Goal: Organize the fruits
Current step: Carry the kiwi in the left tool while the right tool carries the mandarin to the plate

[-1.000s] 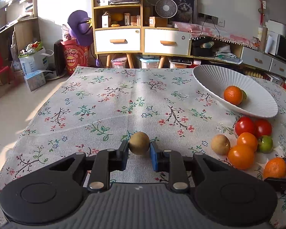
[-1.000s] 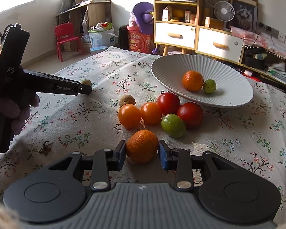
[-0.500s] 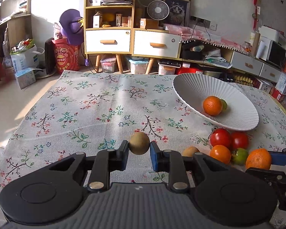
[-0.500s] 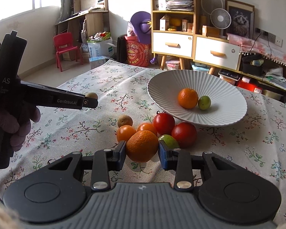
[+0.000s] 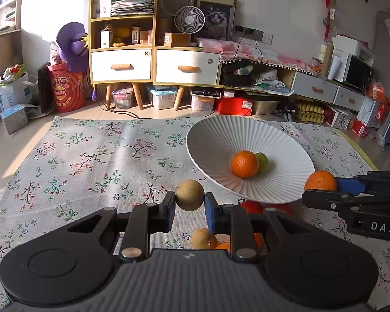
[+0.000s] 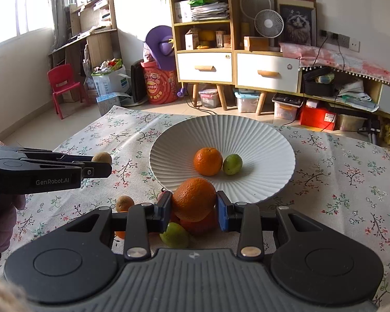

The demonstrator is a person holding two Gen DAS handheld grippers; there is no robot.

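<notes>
My left gripper (image 5: 189, 204) is shut on a small round brown fruit (image 5: 189, 194), held above the cloth just left of the white ribbed bowl (image 5: 221, 140). My right gripper (image 6: 194, 205) is shut on an orange (image 6: 193, 199) in front of the bowl (image 6: 260, 135). Inside the bowl lie another orange (image 6: 208, 161) and a small green fruit (image 6: 232, 164). The right gripper with its orange (image 5: 320, 180) shows at the right edge of the left wrist view. The left gripper (image 6: 102, 165) shows at the left of the right wrist view.
Below my grippers loose fruit stays on the floral tablecloth (image 5: 91, 161): a brown fruit (image 5: 203, 238), red tomatoes (image 5: 252, 206), a green fruit (image 6: 174, 235) and small orange ones (image 6: 124, 202). A gloved hand (image 6: 2, 223) holds the left gripper. Cabinets stand beyond the table.
Both grippers have risen and moved toward the bowl, each carrying its fruit. The loose fruit pile has slid under the grippers in both views.
</notes>
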